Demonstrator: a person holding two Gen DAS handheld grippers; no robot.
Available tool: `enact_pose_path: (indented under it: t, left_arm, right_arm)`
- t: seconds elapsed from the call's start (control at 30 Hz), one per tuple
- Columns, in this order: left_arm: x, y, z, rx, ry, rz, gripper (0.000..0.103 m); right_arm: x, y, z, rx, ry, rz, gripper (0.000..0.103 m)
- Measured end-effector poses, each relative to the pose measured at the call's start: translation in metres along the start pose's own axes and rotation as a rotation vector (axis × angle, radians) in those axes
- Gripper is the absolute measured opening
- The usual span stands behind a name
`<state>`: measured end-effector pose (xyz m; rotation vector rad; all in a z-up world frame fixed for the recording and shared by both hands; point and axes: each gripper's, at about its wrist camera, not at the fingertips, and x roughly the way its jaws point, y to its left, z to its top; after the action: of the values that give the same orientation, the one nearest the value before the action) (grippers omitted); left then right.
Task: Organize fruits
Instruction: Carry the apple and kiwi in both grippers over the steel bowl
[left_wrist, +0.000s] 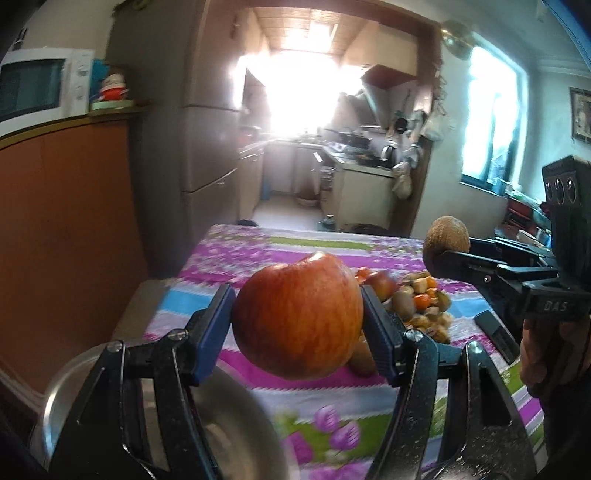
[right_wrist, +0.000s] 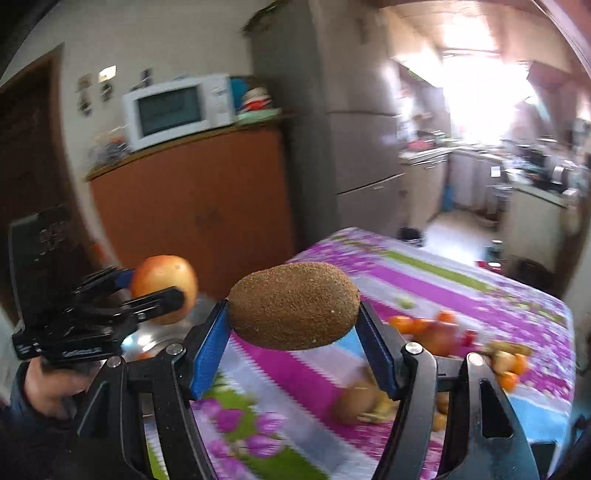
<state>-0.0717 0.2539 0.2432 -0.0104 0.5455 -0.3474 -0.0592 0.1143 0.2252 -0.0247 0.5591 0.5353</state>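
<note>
You are mid-carry with a fruit in each tool: your left gripper (left_wrist: 297, 317) pinches a red apple (left_wrist: 299, 317) aloft above the near left corner of the table (left_wrist: 325, 251), just over the steel bowl (left_wrist: 221, 424), while your right gripper (right_wrist: 293, 325) clamps a kiwi (right_wrist: 293, 306) lengthwise, also lifted. The remaining fruit pile (left_wrist: 424, 306) lies mid-table. Next, I judge, lower the apple into the bowl and spread the fingers gently; the kiwi's destination isn't visible.
</note>
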Motion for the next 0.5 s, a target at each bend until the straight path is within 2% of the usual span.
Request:
enact_pose_path:
  t: [0.23,0.5]
  left_arm:
    - [-0.01,0.037,-0.02,0.076,0.14,0.088,0.068]
    - [-0.004,0.063,-0.044,0.131,0.286,0.129,0.068]
  right_arm:
    - [0.063,0.065,0.009,-0.1,0.142,0.143,0.071]
    - [0.125,0.111,-0.001,-0.177,0.293,0.216,0.071]
